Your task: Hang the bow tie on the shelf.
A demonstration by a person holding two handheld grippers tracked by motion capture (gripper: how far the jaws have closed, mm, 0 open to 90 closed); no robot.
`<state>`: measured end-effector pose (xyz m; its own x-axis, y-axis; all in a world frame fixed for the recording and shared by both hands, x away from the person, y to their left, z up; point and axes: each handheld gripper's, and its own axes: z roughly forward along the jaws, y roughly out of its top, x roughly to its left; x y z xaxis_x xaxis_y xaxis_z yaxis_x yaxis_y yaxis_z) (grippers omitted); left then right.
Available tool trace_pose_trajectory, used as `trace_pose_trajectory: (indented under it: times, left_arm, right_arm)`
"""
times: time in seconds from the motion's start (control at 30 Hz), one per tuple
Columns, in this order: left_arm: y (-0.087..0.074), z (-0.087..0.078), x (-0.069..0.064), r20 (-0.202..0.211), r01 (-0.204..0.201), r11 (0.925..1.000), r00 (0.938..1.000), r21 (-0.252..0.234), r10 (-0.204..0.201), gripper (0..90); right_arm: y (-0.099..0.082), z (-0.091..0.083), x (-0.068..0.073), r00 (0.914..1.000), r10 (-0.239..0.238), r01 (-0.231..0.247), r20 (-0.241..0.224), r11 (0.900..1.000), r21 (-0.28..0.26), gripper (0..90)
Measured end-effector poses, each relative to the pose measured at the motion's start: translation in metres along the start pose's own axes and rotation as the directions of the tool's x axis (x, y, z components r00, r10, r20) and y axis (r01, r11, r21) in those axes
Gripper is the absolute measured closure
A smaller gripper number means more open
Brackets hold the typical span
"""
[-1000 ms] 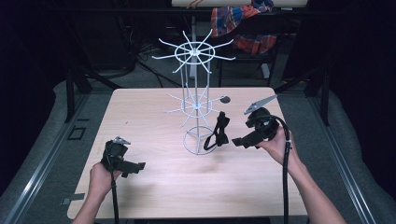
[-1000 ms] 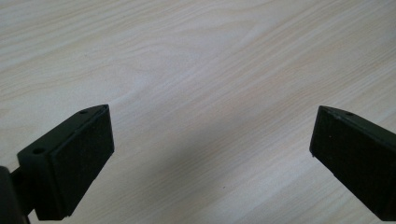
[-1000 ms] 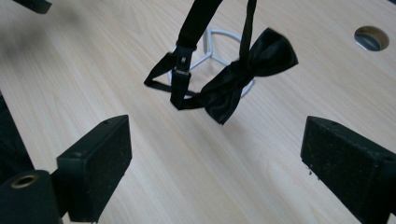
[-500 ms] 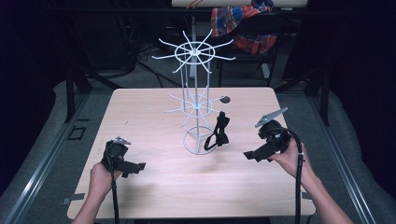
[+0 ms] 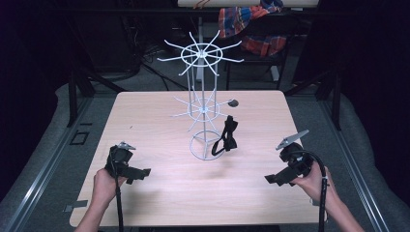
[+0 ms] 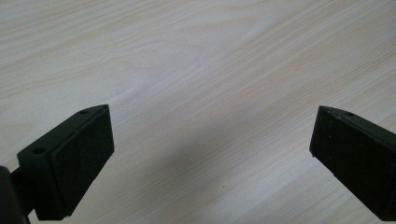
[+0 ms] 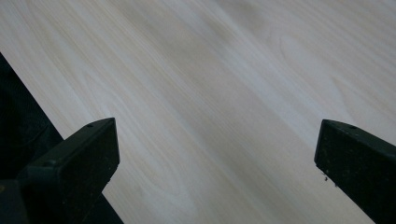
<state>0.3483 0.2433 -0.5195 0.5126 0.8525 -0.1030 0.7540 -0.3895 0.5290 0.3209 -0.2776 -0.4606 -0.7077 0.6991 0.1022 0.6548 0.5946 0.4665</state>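
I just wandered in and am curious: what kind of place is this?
Probably a lab or recording studio. A lone wooden table stands under dark surroundings, metal floor rails run beside it, and a person holds cabled grippers beside a white wire display rack.

My high view looks forward and down over the whole table point(image 5: 159, 193); both gripper views hover close above that same wood.

The right gripper point(image 7: 215, 172) holds its two black jaws wide apart over the pale wooden table point(image 7: 224, 84) (nothing between them), the table's edge running diagonally just beside the left jaw.
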Motion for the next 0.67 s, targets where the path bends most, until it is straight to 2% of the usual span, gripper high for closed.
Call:
trace_pose_trajectory:
  times: [0.1,0.2,0.33,0.4,0.5,0.67]
  left_arm:
    - [0.0,0.0,0.0,0.0,0.0,1.0,1.0,0.0,0.0,0.0]
    - [0.0,0.0,0.0,0.0,0.0,1.0,1.0,0.0,0.0,0.0]
    - [0.0,0.001,0.0,0.001,-0.003,1.0,1.0,0.003,0.003,0.0]
    - [0.001,0.001,0.0,0.002,-0.007,0.9999,1.0,0.008,0.007,0.0]
    - [0.001,0.001,-0.001,0.004,-0.01,0.9999,0.9999,0.007,0.01,0.0]
    - [0.001,0.001,-0.001,0.002,-0.01,0.9999,0.9999,0.008,0.01,0.0]
  right_arm:
    - [-0.007,0.003,0.0,0.9999,0.015,-0.015,-0.006,0.9998,0.01,0.0]
    - [-0.021,0.012,0.003,0.9997,0.024,-0.024,0.0,0.9988,0.043,0.0]
    - [-0.031,0.018,0.002,0.9992,0.041,-0.041,-0.003,0.9984,0.04,0.0]
    - [-0.038,0.022,0.0,0.9986,0.052,-0.051,-0.014,0.9971,0.057,0.0]
    - [-0.044,0.025,-0.002,0.9977,0.068,-0.068,0.001,0.9952,0.07,0.0]
    - [-0.045,0.025,-0.005,0.9967,0.081,-0.081,0.003,0.9956,0.047,0.5]
